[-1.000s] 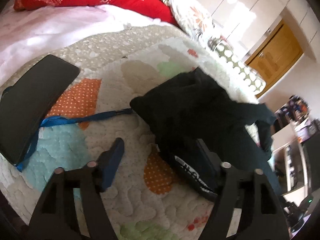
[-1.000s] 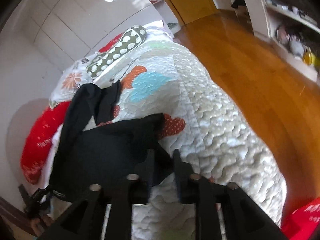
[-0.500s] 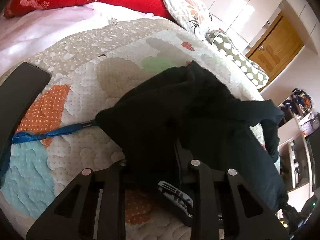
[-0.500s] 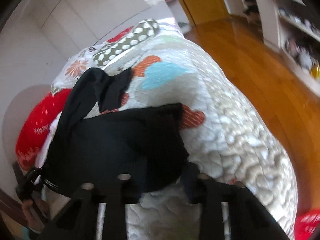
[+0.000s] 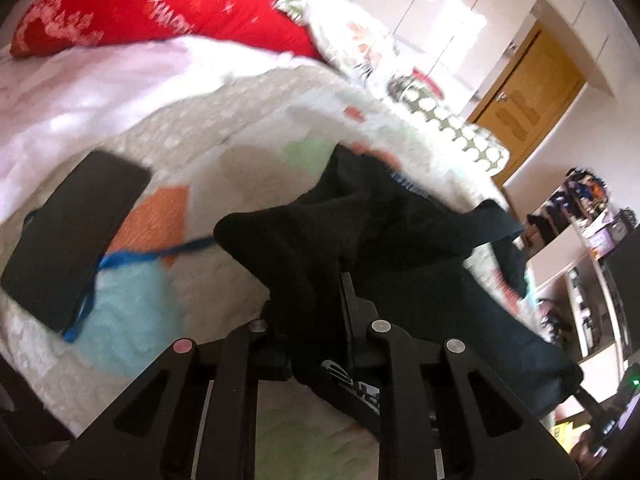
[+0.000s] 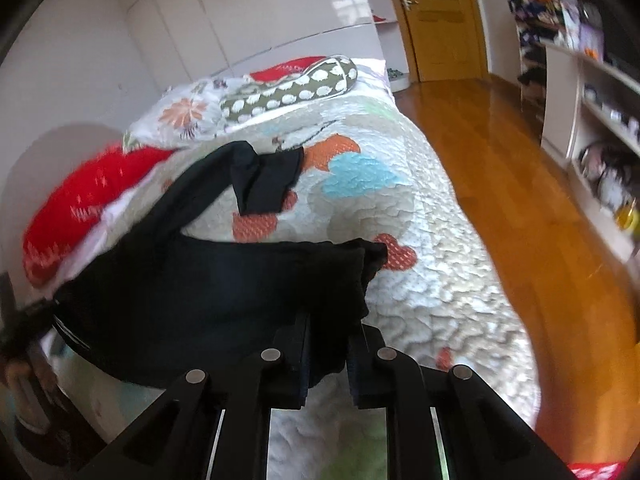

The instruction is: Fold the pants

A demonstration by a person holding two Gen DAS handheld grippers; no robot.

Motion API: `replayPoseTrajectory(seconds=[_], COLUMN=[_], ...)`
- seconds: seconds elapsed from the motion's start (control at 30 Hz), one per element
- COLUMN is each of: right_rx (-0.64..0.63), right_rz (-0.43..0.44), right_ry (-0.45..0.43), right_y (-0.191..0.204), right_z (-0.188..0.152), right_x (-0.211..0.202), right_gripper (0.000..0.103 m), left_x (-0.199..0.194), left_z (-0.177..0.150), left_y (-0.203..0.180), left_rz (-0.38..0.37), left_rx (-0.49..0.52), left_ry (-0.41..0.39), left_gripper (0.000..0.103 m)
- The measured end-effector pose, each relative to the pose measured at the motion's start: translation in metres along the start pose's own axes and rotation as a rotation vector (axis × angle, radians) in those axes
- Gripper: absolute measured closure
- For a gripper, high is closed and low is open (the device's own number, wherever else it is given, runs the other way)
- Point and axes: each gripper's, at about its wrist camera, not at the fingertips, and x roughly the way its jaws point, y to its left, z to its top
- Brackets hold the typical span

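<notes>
Already both tongs, left (image 5: 316, 320) and right (image 6: 326, 344), are clamped on the black pants (image 6: 208, 280), whose soft, limp cloth sags between them above the quilt (image 6: 420, 280), best gripped along the waistband.

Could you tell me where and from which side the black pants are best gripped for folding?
At the waistband end: left gripper and right gripper are each shut on the black pants, coming from the near bed edge. The legs trail away over the quilt, so that end probably lifts taut.
</notes>
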Motion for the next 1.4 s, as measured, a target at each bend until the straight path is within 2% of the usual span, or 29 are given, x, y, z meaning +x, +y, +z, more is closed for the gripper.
replayPoseTrajectory(seconds=[0.1,0.2,0.23,0.33,0.4,0.6,0.73,0.97,1.0,1.03,1.1,1.4], right_rx=[-0.06,-0.115,-0.116,-0.119,-0.127,-0.167,-0.163,-0.19,-0.192,-0.197,-0.204,-0.237], right_rz=[-0.06,-0.145,-0.151,-0.17,-0.192,-0.312,-0.314,-0.318,-0.317,-0.316,-0.314,-0.293], right_ry=[0.073,0.126,0.116,0.101,0.09,0.041,0.007,-0.014,-0.014,-0.015,-0.014,-0.006], right_y=[0.003,0.004,0.003,-0.001,-0.002,0.001,-0.001,0.01,0.012,0.014,0.018,0.036], right_z=[-0.015,-0.032,-0.034,-0.035,-0.034,-0.033,-0.028,-0.023,-0.023,-0.022,-0.022,-0.015], right_x=[0.012,0.025,0.023,0.014,0.006,-0.016,-0.031,-0.032,-0.03,-0.029,-0.025,-0.007], right_gripper=[0.089,0.089,0.088,0.081,0.076,0.076,0.076,0.076,0.076,0.076,0.076,0.076], left_x=[0.017,0.013,0.008,-0.006,-0.016,-0.039,-0.042,-0.031,-0.028,-0.025,-0.021,0.011], left_z=[-0.014,-0.02,-0.02,-0.017,-0.014,-0.008,-0.009,-0.016,-0.018,-0.02,-0.023,-0.036], left_y=[0.01,0.008,0.008,0.01,0.011,0.006,-0.01,-0.043,-0.047,-0.052,-0.06,-0.094], left_rz=[0.022,0.043,0.055,0.077,0.094,0.094,0.064,0.013,0.006,-0.004,-0.03,-0.049], left_rx=[-0.009,0.006,0.014,0.031,0.035,0.064,0.091,0.149,0.156,0.163,0.172,0.249], left_ry=[0.086,0.073,0.062,0.029,0.008,-0.047,-0.051,-0.024,-0.015,-0.007,-0.004,0.06], left_gripper=[0.084,0.076,0.071,0.064,0.064,0.064,0.064,0.063,0.058,0.046,0.04,0.04])
